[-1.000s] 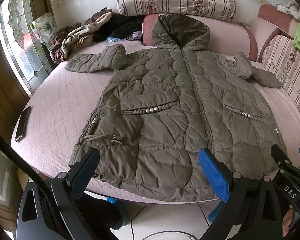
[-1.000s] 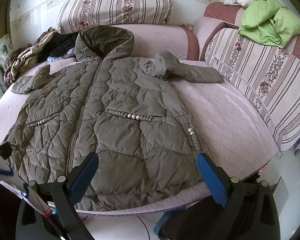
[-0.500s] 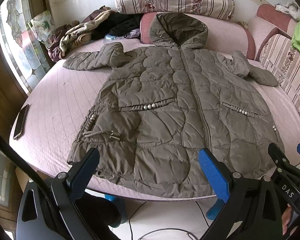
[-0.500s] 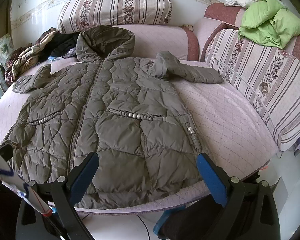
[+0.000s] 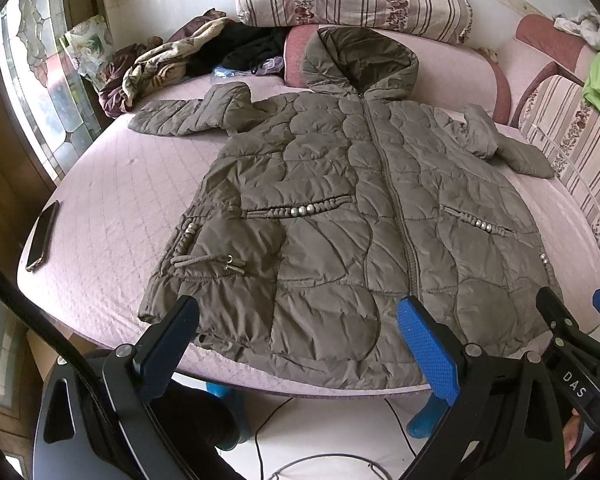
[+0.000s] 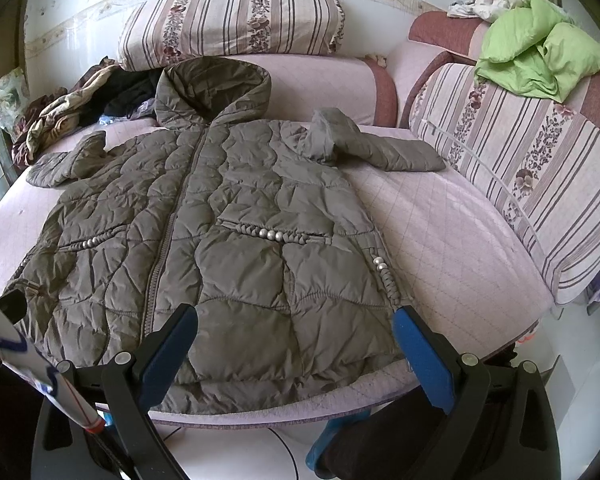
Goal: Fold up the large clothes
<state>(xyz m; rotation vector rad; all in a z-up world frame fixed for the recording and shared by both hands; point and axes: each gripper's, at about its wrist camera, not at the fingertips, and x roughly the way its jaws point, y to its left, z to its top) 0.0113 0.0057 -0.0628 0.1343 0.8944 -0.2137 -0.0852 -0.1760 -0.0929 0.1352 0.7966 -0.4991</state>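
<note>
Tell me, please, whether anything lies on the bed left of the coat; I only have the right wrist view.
Observer: Yes, a phone lies flat near the left edge of the bed, apart from the coat.
Operator: Thank you. Is the left gripper open?
Observer: Yes, the left gripper has its jaws wide apart and holds nothing, near the coat's hem.
</note>
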